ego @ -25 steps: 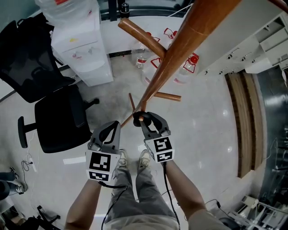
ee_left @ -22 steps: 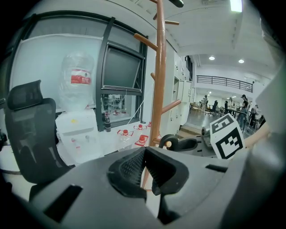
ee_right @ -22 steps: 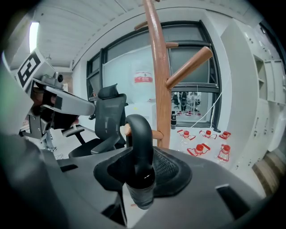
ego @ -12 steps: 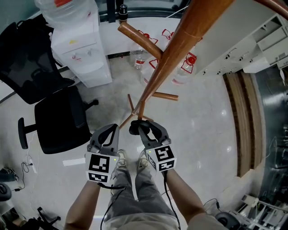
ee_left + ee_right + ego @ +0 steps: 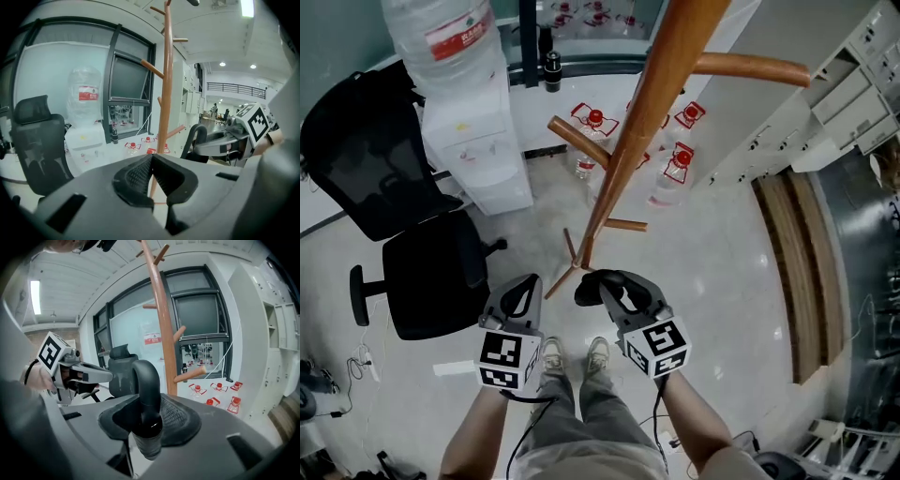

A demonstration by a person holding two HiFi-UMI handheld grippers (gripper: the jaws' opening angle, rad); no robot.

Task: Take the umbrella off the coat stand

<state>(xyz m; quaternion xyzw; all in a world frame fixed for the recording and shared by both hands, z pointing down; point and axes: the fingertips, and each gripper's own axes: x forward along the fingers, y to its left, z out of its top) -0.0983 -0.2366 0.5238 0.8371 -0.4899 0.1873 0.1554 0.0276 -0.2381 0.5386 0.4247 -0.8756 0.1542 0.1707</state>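
The brown wooden coat stand [image 5: 649, 103] rises in front of me, its pegs bare in the head view. My right gripper [image 5: 605, 284] is shut on the umbrella's black hooked handle [image 5: 146, 380], which curls up between its pads; the umbrella below the handle is hidden under the gripper. The handle [image 5: 589, 288] sits just short of the stand's feet, apart from the pole. My left gripper [image 5: 526, 284] is beside it on the left, shut with nothing between its pads [image 5: 136, 176]. The stand's pole [image 5: 165, 93] shows beyond the left jaws.
A water dispenser [image 5: 473, 141] and a black office chair [image 5: 417, 248] stand at the left. Red-capped water jugs [image 5: 673, 173] lie behind the stand. White cabinets [image 5: 825, 103] and a wooden strip [image 5: 797, 262] run along the right. My shoes [image 5: 574, 356] are below.
Both grippers have come up, the right one more. The right gripper has carried the umbrella handle away from the stand's pole towards me. The left jaws stay shut.
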